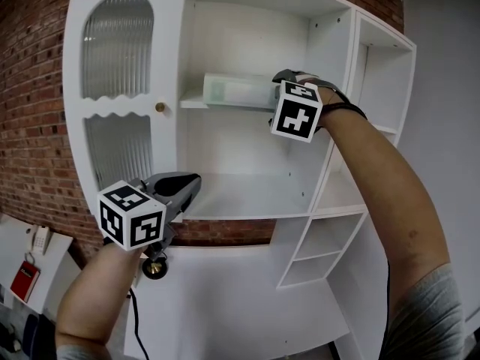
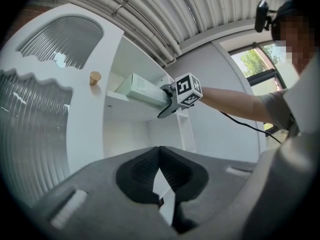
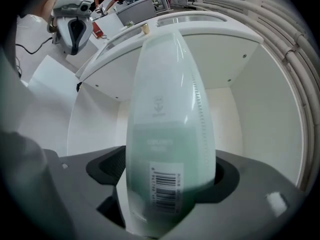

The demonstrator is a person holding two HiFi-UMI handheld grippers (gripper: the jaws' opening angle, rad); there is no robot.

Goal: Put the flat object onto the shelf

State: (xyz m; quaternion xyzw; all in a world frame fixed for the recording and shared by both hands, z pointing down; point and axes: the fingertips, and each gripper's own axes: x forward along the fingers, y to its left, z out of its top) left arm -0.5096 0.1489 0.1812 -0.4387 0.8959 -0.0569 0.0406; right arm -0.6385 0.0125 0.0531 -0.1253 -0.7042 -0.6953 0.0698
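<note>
A pale green flat pack lies between the jaws of the right gripper, its long axis running straight ahead of them and along the upper shelf, on which it appears to rest. The jaws stand wide on either side of the pack. A sliver of white shows at the left pad, so the grip looks slack rather than pressing. The left gripper hangs well below and apart, its tips together on nothing, which leaves the right hand much the nearer. The cabinet's upright sits just beside the right gripper, and the pack's far end nears the shelf edge by the open door. Open air lies behind the jaws, so a straight pull back along the pack's axis looks the cleanest exit.
</note>
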